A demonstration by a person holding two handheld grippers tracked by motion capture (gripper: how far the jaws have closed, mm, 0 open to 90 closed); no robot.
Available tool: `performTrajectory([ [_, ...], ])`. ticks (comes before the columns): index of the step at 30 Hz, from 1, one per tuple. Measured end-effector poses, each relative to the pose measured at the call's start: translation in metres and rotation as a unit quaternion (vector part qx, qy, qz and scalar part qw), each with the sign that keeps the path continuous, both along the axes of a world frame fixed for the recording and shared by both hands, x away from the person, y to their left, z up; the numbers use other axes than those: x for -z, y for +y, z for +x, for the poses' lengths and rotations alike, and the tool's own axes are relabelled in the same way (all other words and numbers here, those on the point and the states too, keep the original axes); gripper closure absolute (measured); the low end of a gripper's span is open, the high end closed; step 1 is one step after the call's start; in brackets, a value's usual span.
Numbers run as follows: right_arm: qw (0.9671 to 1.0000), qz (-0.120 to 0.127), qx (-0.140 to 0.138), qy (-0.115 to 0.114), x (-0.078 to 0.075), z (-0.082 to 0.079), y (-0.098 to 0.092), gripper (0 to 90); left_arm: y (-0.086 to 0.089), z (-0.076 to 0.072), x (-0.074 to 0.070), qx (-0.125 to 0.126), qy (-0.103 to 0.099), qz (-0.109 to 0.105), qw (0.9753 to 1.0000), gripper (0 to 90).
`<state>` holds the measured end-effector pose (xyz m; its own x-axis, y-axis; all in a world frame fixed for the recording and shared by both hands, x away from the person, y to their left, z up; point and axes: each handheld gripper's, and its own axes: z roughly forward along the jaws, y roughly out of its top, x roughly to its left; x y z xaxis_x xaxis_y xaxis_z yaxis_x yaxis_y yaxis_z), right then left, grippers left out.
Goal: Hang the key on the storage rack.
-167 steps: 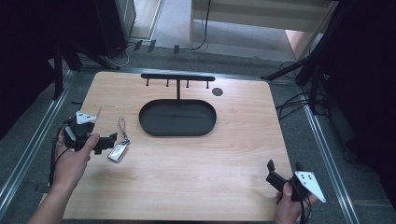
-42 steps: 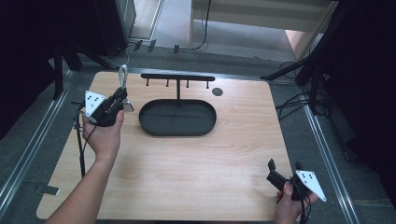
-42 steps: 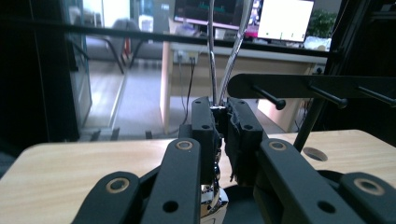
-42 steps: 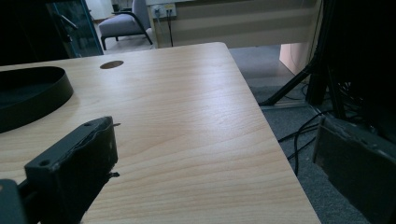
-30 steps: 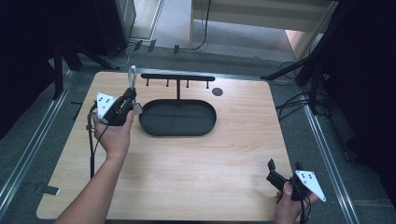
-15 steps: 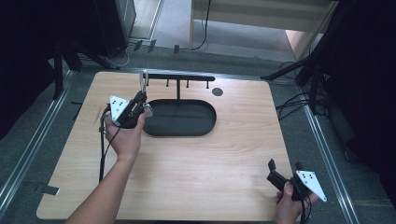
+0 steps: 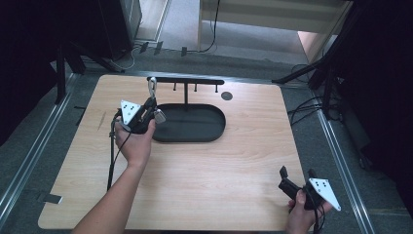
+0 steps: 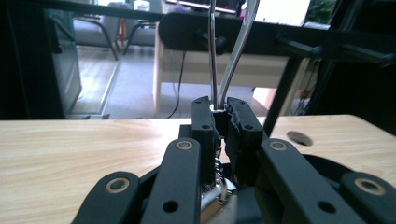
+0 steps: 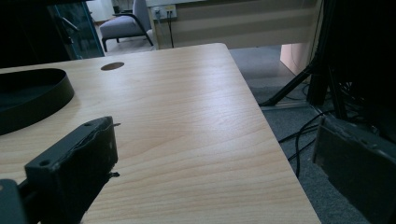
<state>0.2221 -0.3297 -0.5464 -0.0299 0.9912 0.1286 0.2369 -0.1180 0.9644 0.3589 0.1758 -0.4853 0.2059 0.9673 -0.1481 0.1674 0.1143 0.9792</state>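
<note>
Firmly pinched: shiny metal keyring (image 7: 152,87), left gripper (image 7: 148,108).

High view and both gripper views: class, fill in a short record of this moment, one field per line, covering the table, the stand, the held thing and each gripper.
table: pale wood
stand: black oval tray with a post and a bar with hooks at the far side
held thing: metal key ring with a clasp, loop raised near the left end of the bar
left gripper: jaws closed on the key ring, at the tray's left end
right gripper: jaws apart, holding nothing, at the near right corner of the table
</note>
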Motion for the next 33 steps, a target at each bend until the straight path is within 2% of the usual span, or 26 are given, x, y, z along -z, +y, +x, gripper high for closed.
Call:
performTrajectory([
  [14, 1.0000, 0.004, 0.000, -0.004, 0.000, -0.001, -0.001, 0.0, -0.008, 0.017, 0.010, -0.007, 0.019, 0.004, 0.9998, 82.7],
  [23, 1.0000, 0.005, 0.000, -0.005, 0.000, -0.001, -0.001, 0.0, -0.007, 0.022, 0.016, -0.014, 0.038, 0.025, 0.9989, 82.9],
  [33, 1.0000, 0.003, -0.001, -0.005, 0.000, -0.001, -0.001, 0.0, -0.002, 0.026, 0.020, -0.006, 0.053, 0.014, 0.9985, 82.9],
])
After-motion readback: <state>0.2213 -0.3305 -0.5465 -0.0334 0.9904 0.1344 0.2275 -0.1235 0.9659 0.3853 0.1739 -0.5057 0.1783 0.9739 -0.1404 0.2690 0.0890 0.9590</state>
